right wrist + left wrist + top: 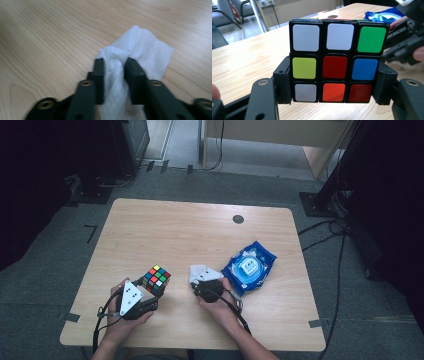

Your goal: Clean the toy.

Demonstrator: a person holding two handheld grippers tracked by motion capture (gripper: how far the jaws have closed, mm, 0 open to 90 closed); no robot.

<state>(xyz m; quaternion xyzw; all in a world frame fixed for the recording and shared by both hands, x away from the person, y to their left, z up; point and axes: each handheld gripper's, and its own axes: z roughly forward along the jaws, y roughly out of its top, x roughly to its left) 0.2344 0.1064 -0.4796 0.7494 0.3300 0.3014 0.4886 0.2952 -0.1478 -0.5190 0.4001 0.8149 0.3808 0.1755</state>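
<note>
Clamping the puzzle cube point(335, 61) by its sides just above the table point(200, 235), the left gripper point(145, 295) presents a face for cleaning, while the right gripper point(113, 72), beside it, pinches a white wipe point(147, 53) bunched between its jaws.

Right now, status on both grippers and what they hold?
Left gripper clamped on puzzle cube. Right gripper pinching white wipe on table. Wipes pack beside, nothing blocking.
</note>
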